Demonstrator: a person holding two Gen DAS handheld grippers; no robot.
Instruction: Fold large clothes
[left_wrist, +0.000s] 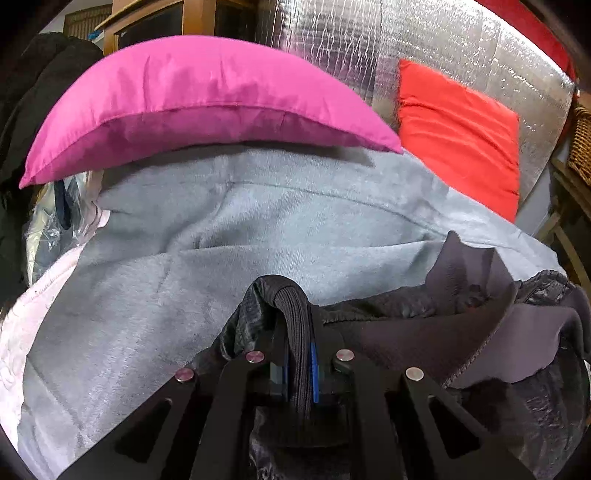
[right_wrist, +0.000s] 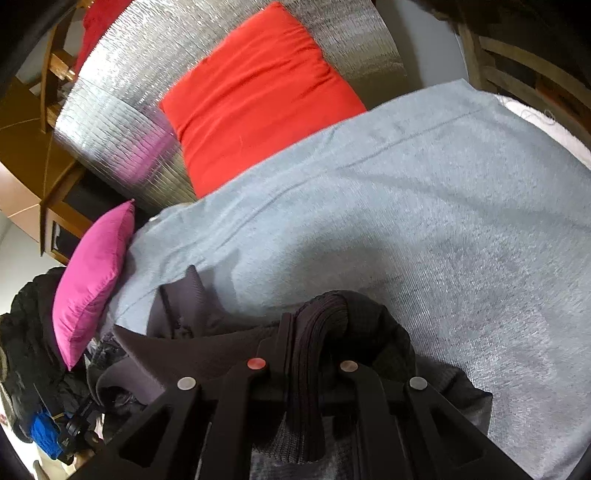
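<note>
A black jacket (left_wrist: 424, 306) with a ribbed hem and a dark grey lining lies bunched at the near edge of a bed with a grey blanket (left_wrist: 221, 236). My left gripper (left_wrist: 299, 354) is shut on the jacket's ribbed black band, which loops up between the fingers. My right gripper (right_wrist: 306, 350) is shut on another ribbed band of the same jacket (right_wrist: 192, 332). In the right wrist view the grey blanket (right_wrist: 406, 206) stretches away ahead. The rest of the jacket hangs below both grippers, out of sight.
A pink pillow (left_wrist: 192, 107) lies at the blanket's far edge, a red pillow (left_wrist: 458, 133) leans on a silver quilted headboard (left_wrist: 369, 48). They also show in the right wrist view, the pink pillow (right_wrist: 92, 280) and red pillow (right_wrist: 255, 96). Dark clothes (right_wrist: 26, 350) are piled left.
</note>
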